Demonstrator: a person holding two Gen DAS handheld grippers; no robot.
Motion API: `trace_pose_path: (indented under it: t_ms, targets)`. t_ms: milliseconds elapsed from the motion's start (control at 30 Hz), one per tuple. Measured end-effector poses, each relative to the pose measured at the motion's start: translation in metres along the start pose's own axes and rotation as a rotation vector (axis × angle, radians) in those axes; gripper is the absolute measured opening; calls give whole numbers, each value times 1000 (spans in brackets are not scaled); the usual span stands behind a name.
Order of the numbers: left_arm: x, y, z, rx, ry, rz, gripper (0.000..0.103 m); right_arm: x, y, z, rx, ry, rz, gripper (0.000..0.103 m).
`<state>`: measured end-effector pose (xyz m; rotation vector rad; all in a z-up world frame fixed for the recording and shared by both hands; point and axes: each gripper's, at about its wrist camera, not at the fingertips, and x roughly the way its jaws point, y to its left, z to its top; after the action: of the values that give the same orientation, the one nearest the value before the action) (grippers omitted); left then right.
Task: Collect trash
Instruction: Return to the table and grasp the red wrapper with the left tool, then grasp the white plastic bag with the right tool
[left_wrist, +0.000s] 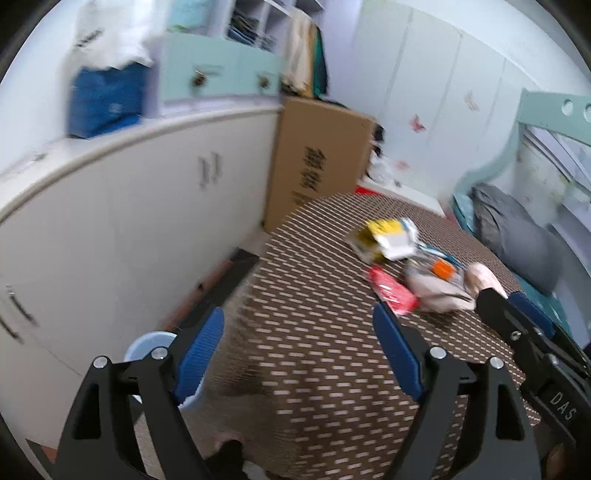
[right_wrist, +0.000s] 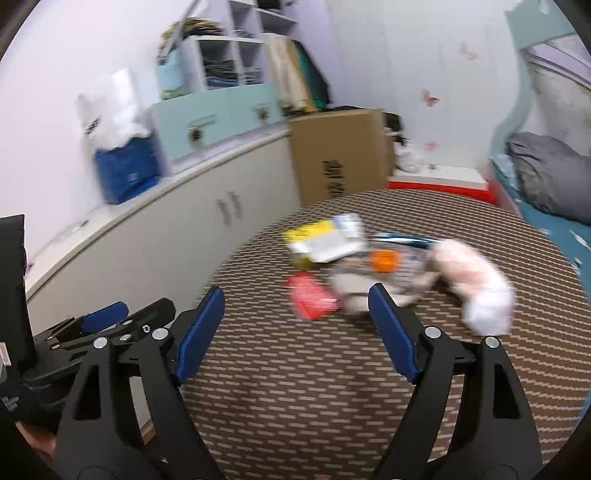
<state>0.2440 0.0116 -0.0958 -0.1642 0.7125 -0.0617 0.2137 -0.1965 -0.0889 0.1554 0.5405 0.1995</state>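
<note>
The trash lies in a loose heap toward the far side of a round table (right_wrist: 332, 387) covered with a brown cloth patterned in pale dashes. At the back of the heap sits a flattened yellow-and-white carton (right_wrist: 325, 238), with a matching view of it from the left wrist (left_wrist: 384, 238). Just in front of it lies a red wrapper (right_wrist: 310, 301), flat on the cloth and nearest the grippers. Beside the wrapper is a crumpled clear plastic bag (right_wrist: 373, 273) with an orange cap or lid (right_wrist: 384, 260) showing in it; motion blur makes it hard to say whether the orange piece belongs to a bottle. A blue-edged strip (right_wrist: 402, 238) curves behind the bag. To the right of the heap is a pale pinkish-white wad (right_wrist: 476, 280), possibly tissue or soft plastic, touching the bag.

The left gripper (left_wrist: 299, 354) hangs over the near part of the table with its blue pads spread wide and nothing between them. The right gripper (right_wrist: 295, 332) is likewise spread wide and empty, its pads short of the red wrapper. A pale blue bin (left_wrist: 147, 343) stands on the floor beside the table, below the left gripper's left finger. A white cabinet (right_wrist: 147, 236) and a cardboard box (right_wrist: 340, 151) stand behind the table.
</note>
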Motion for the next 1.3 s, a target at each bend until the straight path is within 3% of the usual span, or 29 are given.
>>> trace_pose_path:
  t_ms: [267, 367, 567, 767, 900, 967, 1000, 1133, 1167, 1200, 1300]
  targets:
    - [51, -47, 5, -20, 101, -57, 81, 2, -87, 6, 79, 16, -135, 79]
    - [73, -54, 9, -38, 134, -45, 81, 10, -113, 11, 91, 31, -185, 81]
    - [104, -62, 16, -48, 174, -28, 81, 36, -139, 11, 83, 108, -218, 82]
    - [128, -70, 18, -35, 190, 7, 71, 56, -150, 13, 73, 149, -235, 83]
    - [135, -82, 18, 44, 176, 72, 61, 69, -153, 14, 59, 187, -237, 83]
    - [134, -86, 17, 74, 177, 71, 47, 75, -154, 14, 48, 213, -240, 83]
    - [134, -88, 17, 87, 178, 66, 35, 78, -154, 13, 46, 220, -238, 83]
    - [131, -86, 16, 96, 179, 47, 27, 87, -150, 10, 32, 261, -221, 83]
    - [131, -83, 16, 89, 179, 32, 27, 88, -149, 9, 31, 264, -217, 74]
    - [129, -81, 16, 80, 179, 21, 26, 89, -147, 9, 28, 268, -215, 58]
    - [123, -72, 14, 49, 176, -15, 24, 89, -144, 7, 18, 277, -210, 54]
